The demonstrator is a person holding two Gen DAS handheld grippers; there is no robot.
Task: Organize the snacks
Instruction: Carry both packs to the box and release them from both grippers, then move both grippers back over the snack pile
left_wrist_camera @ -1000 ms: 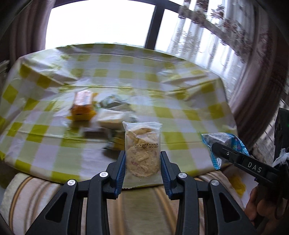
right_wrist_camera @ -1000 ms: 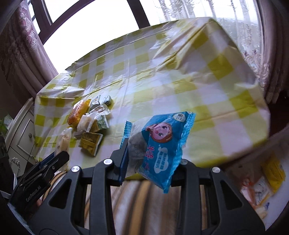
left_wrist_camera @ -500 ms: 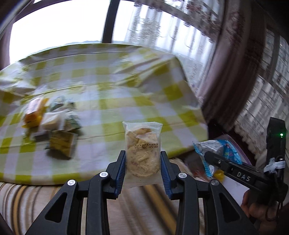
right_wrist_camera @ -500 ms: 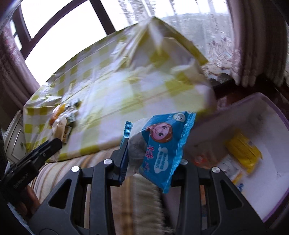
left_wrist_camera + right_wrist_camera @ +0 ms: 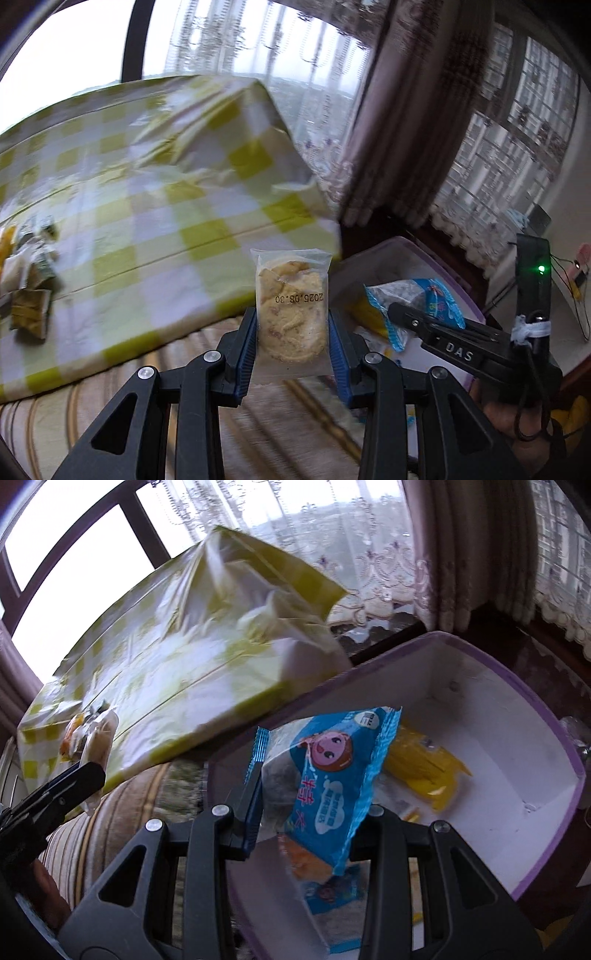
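The clear packet (image 5: 291,310) of pale biscuits, stamped with a date, stands upright between the blue pads (image 5: 246,356) of the left gripper (image 5: 292,354), whose jaws pinch it at its lower half; it hangs above the striped cushion (image 5: 258,417), off the near edge of the checked cloth (image 5: 159,221); the blue packet (image 5: 328,782), printed with a cartoon face, is tilted and clamped between the jaws of the right gripper (image 5: 310,823), held over the near-left part of the bin (image 5: 546,716), a white box with a purple rim; in the left view the same blue packet (image 5: 417,299) shows at the tip of the right gripper (image 5: 410,317), in front of the bin (image 5: 391,251); inside the bin a yellow packet (image 5: 424,768) lies on the floor near the middle, with other small wrappers beside it, too hidden to tell apart; the bin sits just beside the cloth's right edge, below it; more snacks (image 5: 29,280) lie in a cluster at the cloth's left edge, blurred; curtains (image 5: 402,122) hang beyond the bin, past the cloth's far right corner.
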